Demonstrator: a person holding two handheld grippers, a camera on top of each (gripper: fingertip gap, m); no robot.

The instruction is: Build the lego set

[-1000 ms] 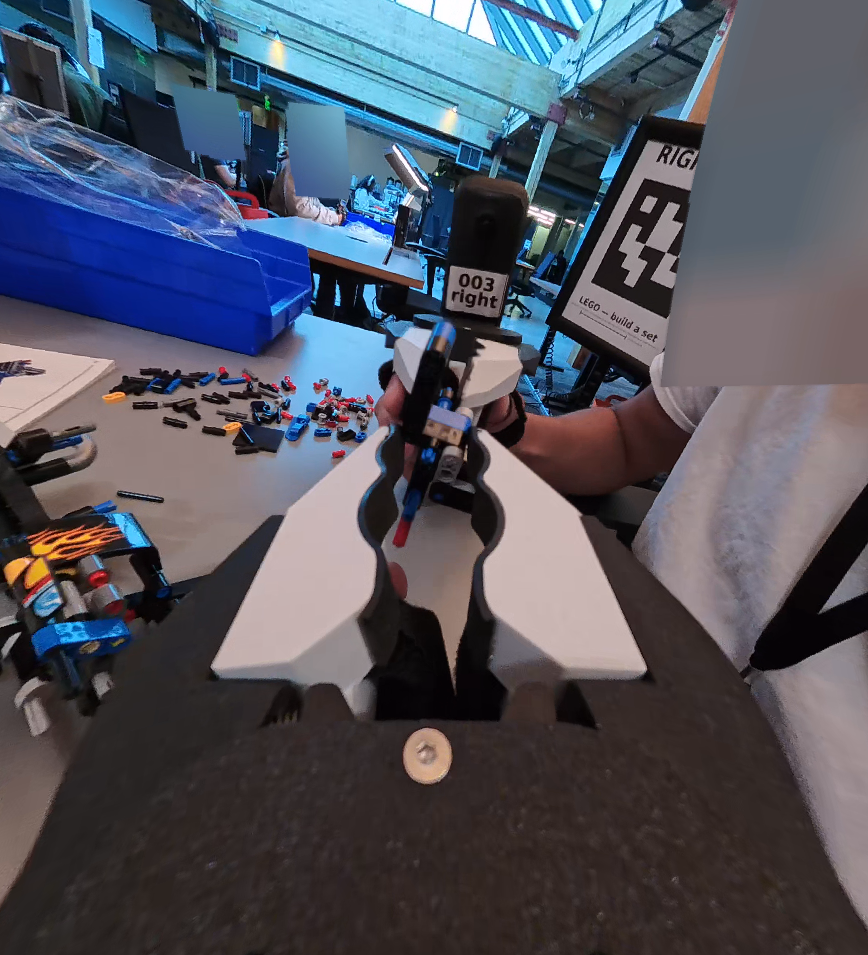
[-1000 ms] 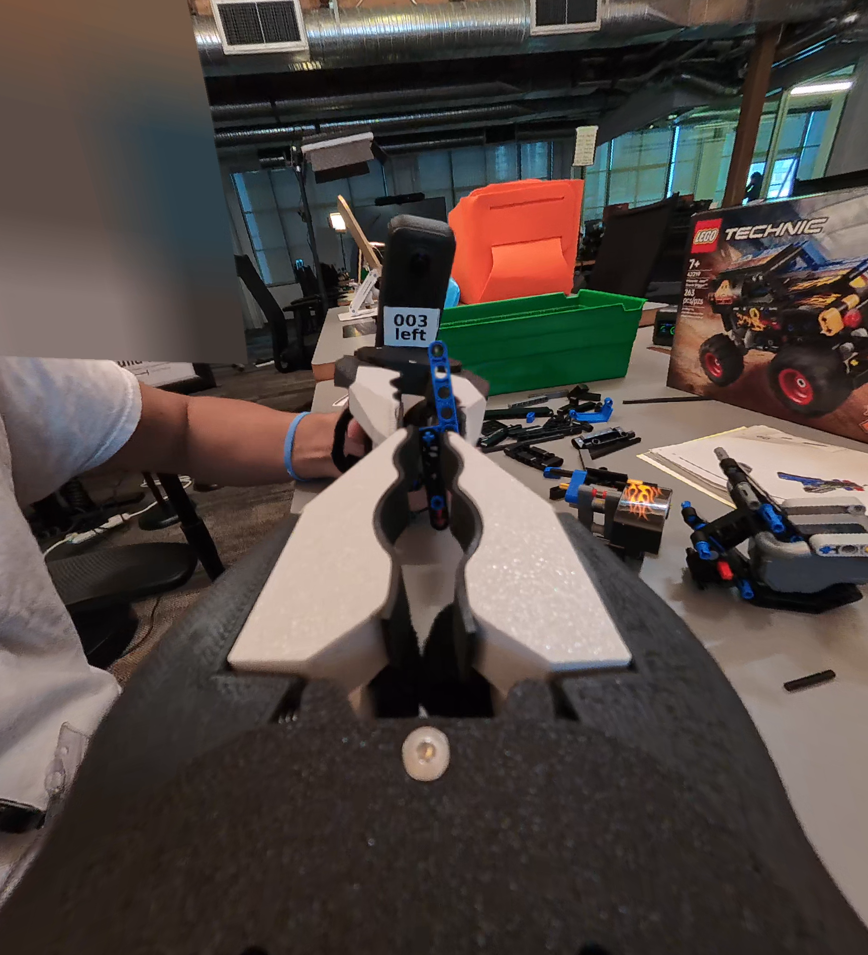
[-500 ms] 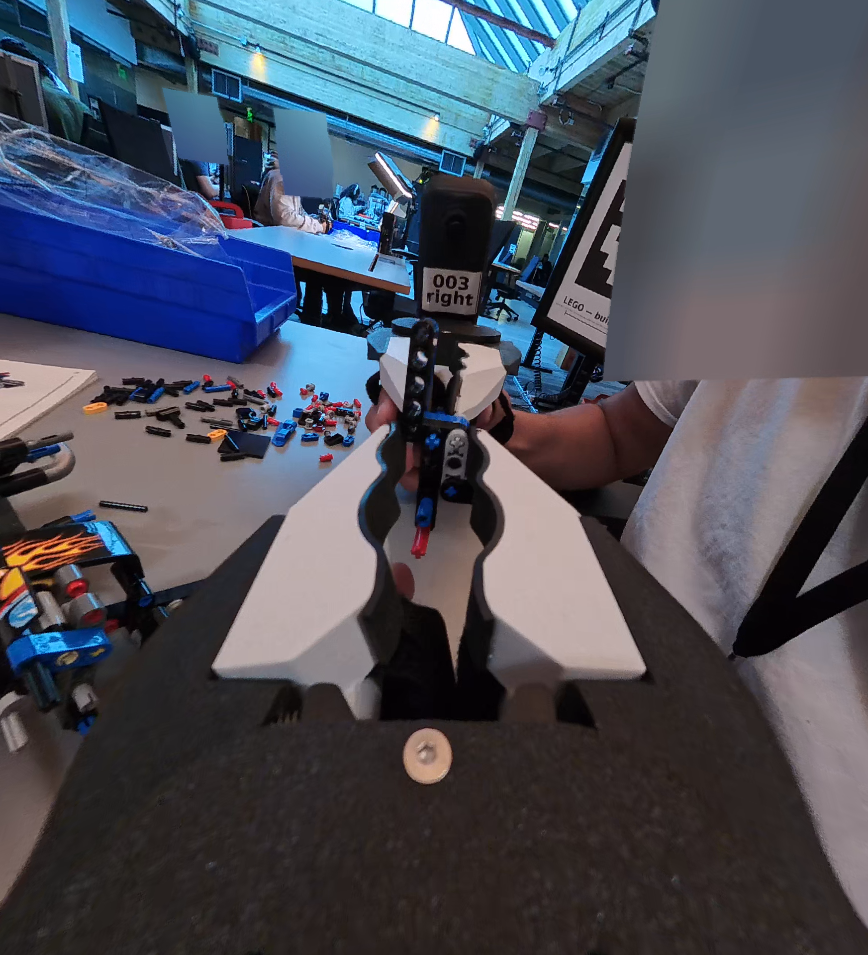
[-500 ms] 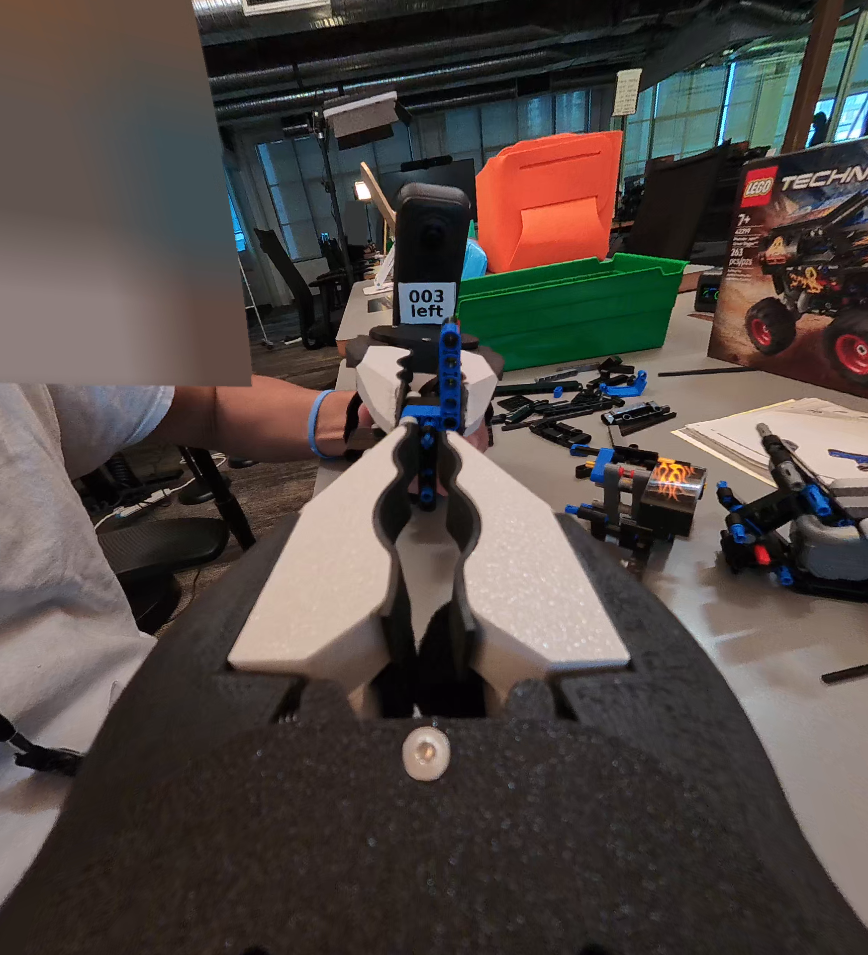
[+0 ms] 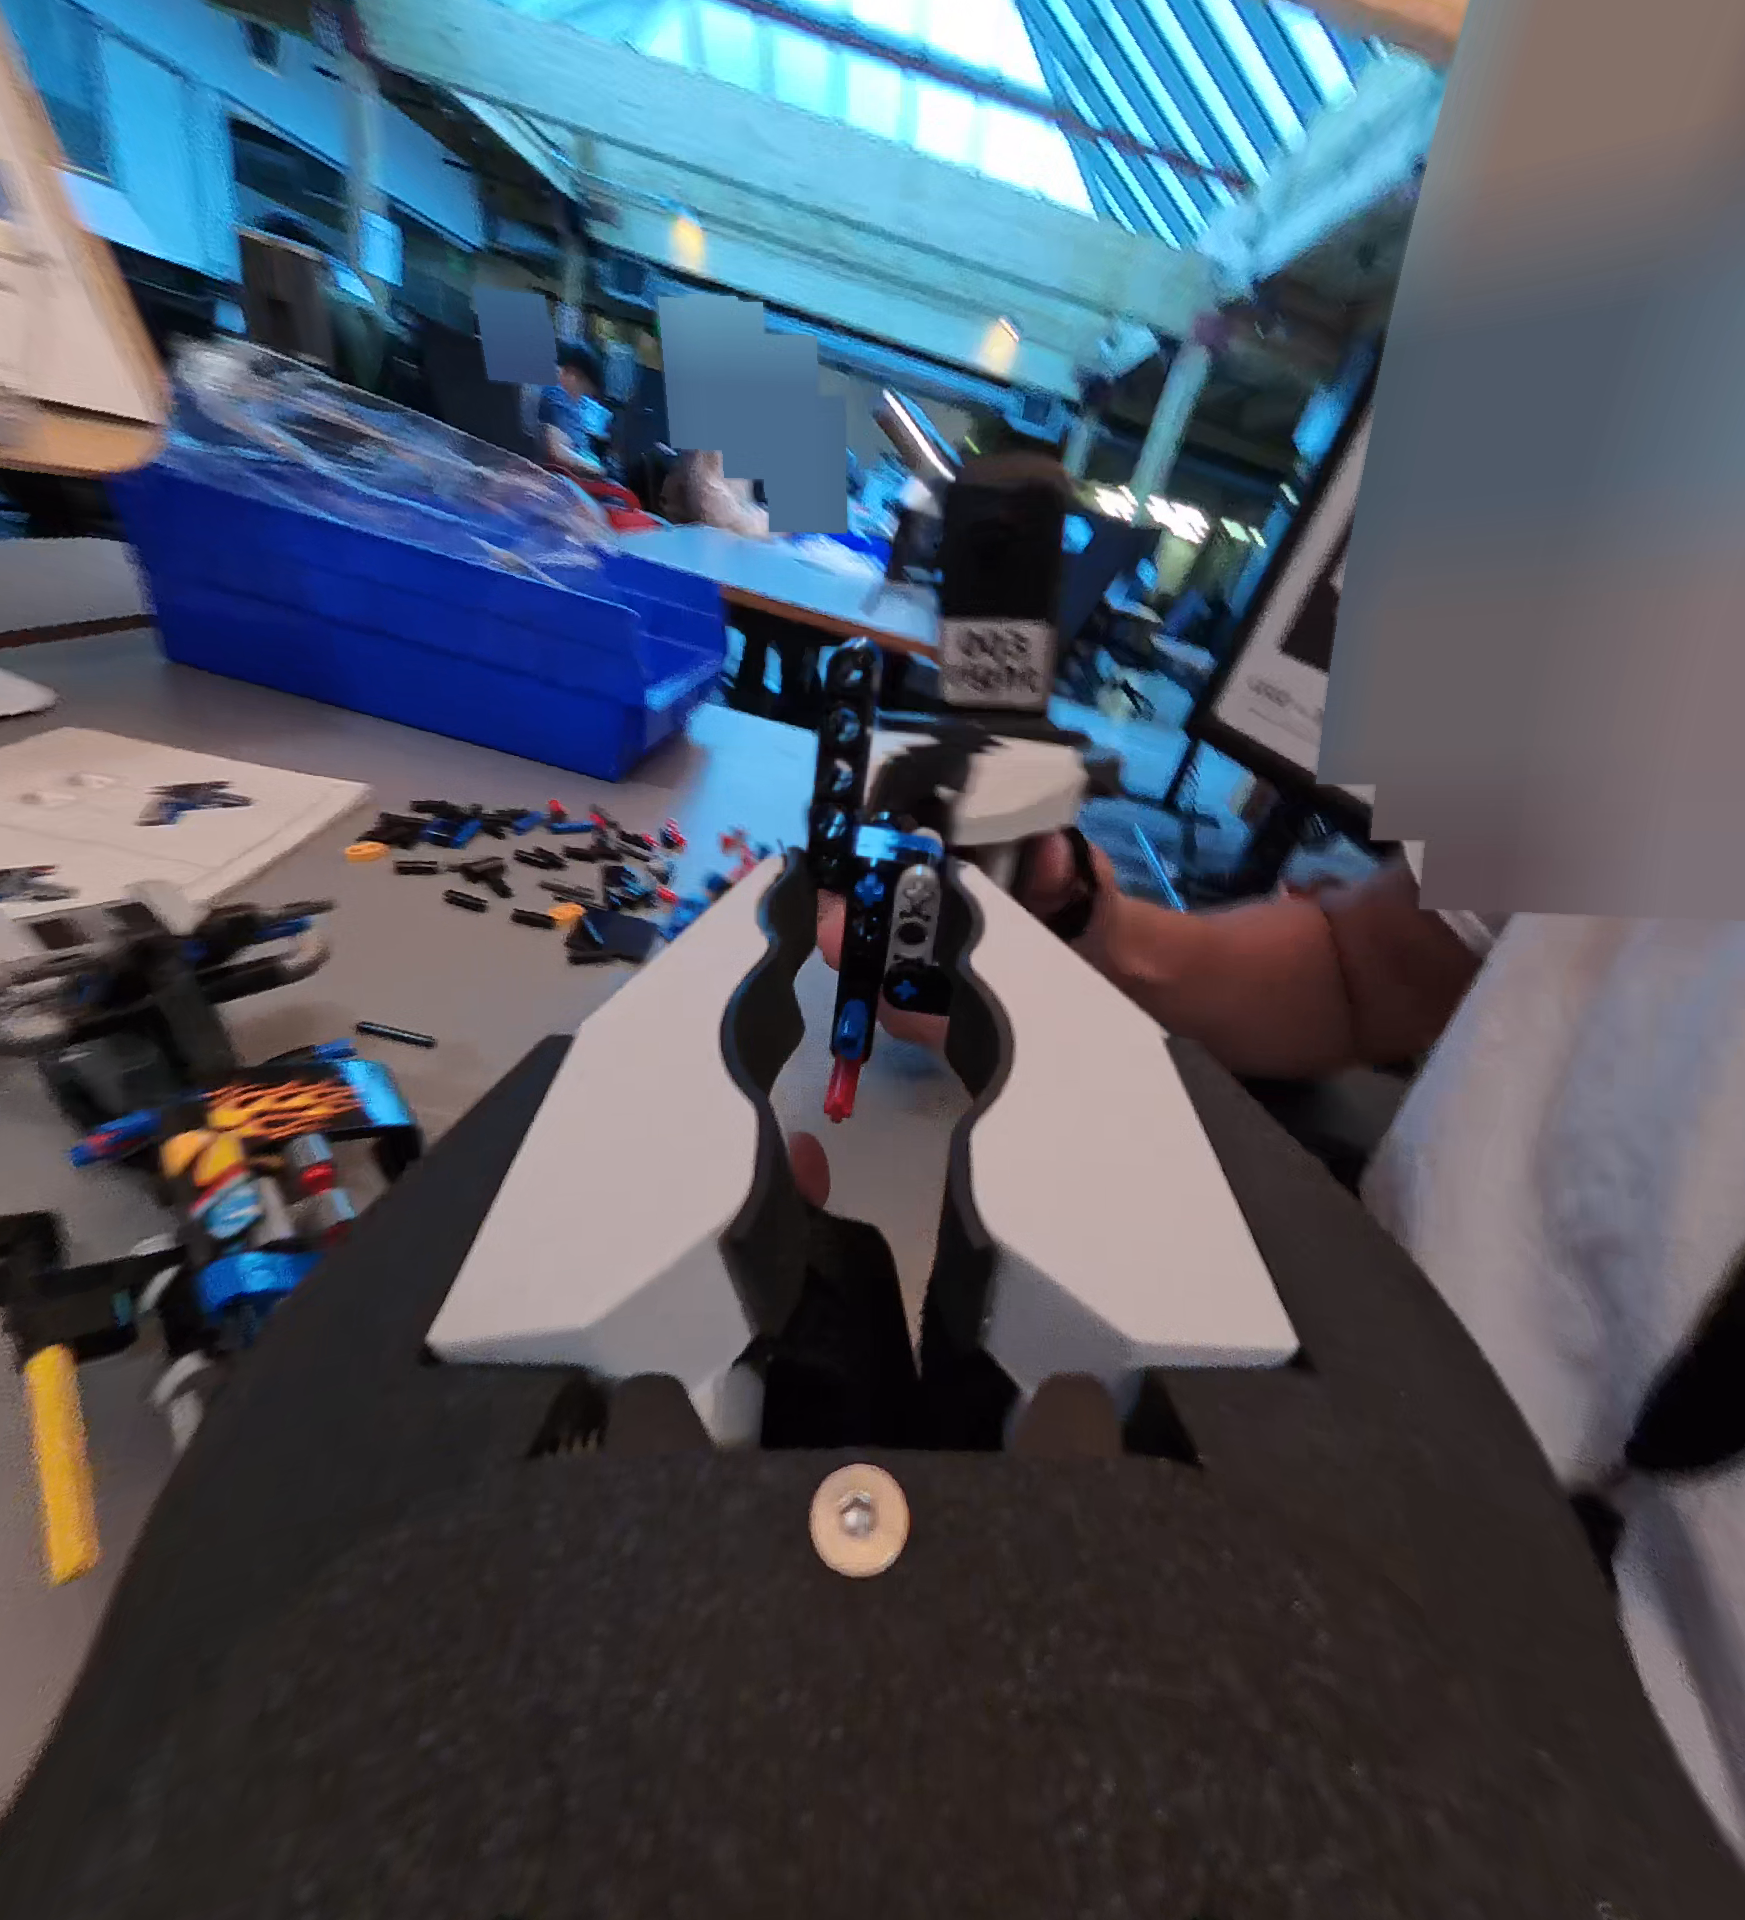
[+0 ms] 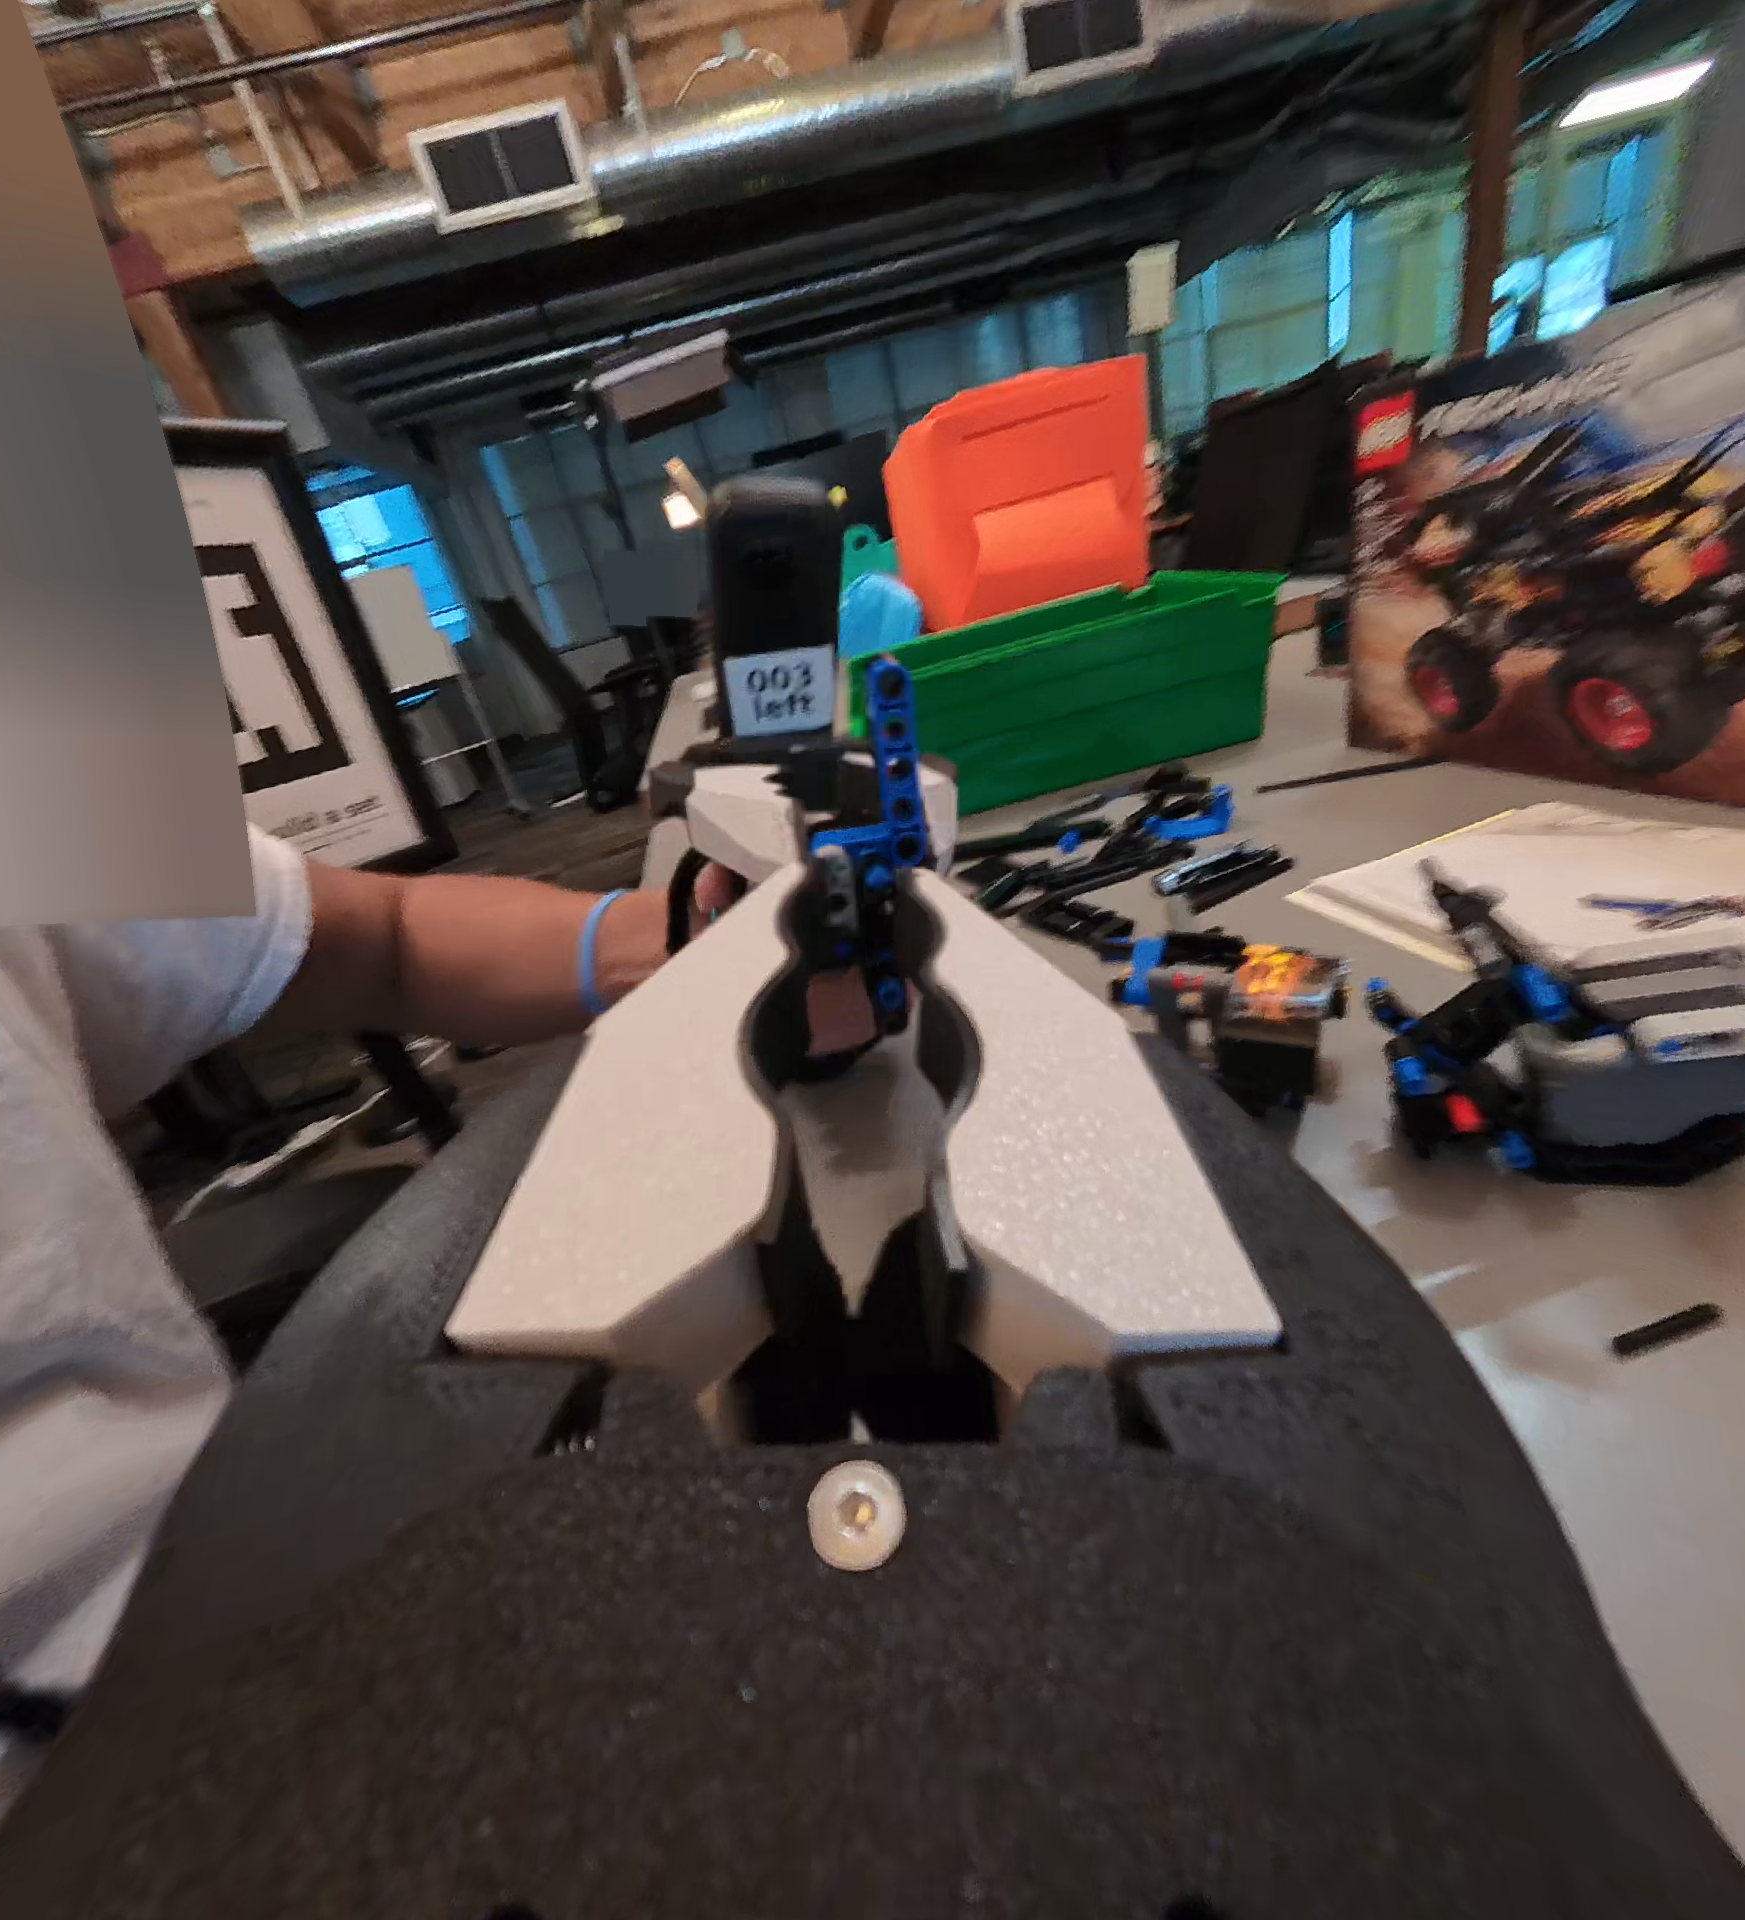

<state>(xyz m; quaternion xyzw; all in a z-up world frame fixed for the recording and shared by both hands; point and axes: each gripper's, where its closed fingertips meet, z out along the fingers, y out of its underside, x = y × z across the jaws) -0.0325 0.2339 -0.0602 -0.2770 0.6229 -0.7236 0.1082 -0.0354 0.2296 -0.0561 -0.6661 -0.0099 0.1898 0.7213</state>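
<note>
Both tools (image 5: pixel 866 883) (image 6: pixel 863 883) raised, still clamping lego subassembly (image 5: pixel 873 914); orange box (image 6: pixel 1024 488) in green bin (image 6: pixel 1086 665).

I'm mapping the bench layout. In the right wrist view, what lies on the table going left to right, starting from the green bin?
green bin → pile of loose black and blue pieces → small flame-decal assembly → grey and black chassis assembly → lone black pin

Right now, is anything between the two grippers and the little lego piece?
Nothing visible is. The left gripper and the right gripper both pinch the small lego assembly directly, in the air above the table.
</note>
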